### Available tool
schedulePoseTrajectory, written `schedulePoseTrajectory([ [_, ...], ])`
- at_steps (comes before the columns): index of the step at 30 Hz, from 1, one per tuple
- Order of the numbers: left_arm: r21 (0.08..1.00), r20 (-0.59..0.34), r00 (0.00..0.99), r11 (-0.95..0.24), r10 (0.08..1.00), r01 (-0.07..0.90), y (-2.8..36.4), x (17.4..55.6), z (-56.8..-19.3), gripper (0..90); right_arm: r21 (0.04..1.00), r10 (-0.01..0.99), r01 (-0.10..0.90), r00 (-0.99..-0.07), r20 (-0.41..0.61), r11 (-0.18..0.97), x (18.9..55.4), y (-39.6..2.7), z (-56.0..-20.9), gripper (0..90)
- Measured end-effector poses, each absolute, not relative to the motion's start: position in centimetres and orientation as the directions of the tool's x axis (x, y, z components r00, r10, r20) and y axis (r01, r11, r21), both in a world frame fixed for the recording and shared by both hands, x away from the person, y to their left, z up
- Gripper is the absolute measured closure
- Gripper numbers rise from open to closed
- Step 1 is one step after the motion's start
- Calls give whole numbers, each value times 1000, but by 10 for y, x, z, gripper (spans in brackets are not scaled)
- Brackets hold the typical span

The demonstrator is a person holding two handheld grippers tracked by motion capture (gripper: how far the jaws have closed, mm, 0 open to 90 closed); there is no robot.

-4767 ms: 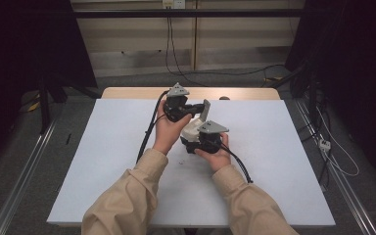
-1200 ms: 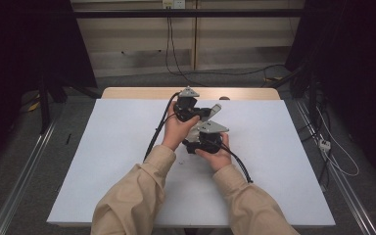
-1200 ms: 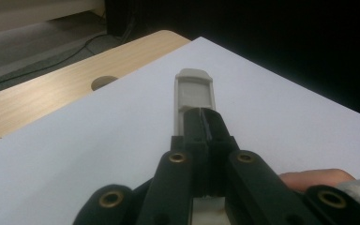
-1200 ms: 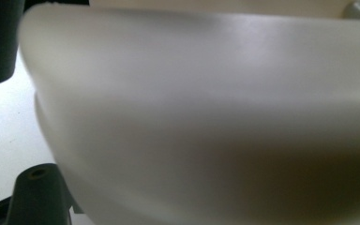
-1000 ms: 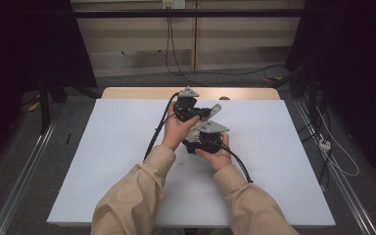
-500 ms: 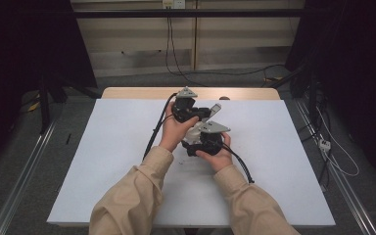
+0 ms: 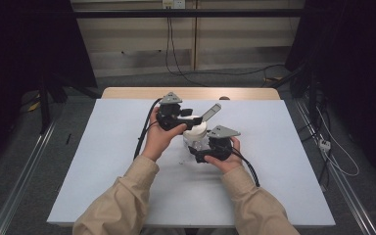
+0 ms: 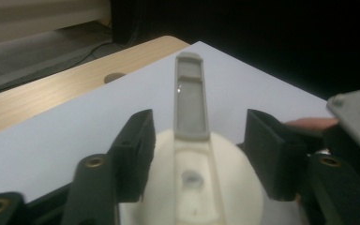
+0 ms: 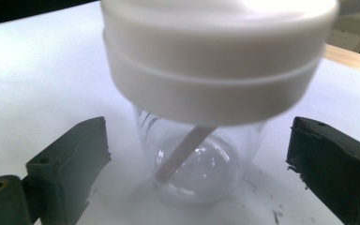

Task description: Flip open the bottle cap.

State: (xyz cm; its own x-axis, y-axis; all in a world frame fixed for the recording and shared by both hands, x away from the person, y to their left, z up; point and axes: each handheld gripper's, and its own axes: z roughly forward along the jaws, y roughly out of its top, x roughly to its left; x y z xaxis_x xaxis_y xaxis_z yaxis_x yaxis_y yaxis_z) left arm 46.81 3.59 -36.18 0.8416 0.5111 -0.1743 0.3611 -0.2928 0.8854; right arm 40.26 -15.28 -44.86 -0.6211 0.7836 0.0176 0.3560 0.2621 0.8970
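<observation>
Now both grippers have just let go: the left gripper (image 7: 176,116) has its jaws spread beside the white lid (image 8: 192,187), the right gripper (image 7: 210,149) wide of the clear jar (image 9: 201,164) standing on the tabletop (image 7: 284,166). Likely the work is done.

- A rectangular table with a white matte top (image 7: 103,161) spans the middle of the high view; a light wooden strip (image 7: 127,93) runs along its far edge.
- A clear glass jar with a white round lid (image 7: 196,133) stands on the top near the frame's centre.
- Small dark specks (image 9: 274,213) lie beside the jar's base.
</observation>
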Motion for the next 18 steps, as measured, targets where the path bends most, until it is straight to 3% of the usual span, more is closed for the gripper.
schedulePoseTrajectory([
  [13, 890, -120, 835, -315, 537, 330, 89, 437, -372, 233, 902, 767, 350, -640, 33, 254, 379, -170, -441, 50],
  [14, 888, -124, 831, -314, 542, 337, 92, 435, -374, 181, 902, 766, 349, -642, 31, 256, 374, -174, -440, 50],
  [18, 883, -124, 830, -321, 543, 342, 104, 428, -381, 159, 904, 763, 347, -645, 36, 251, 368, -180, -439, 52],
])
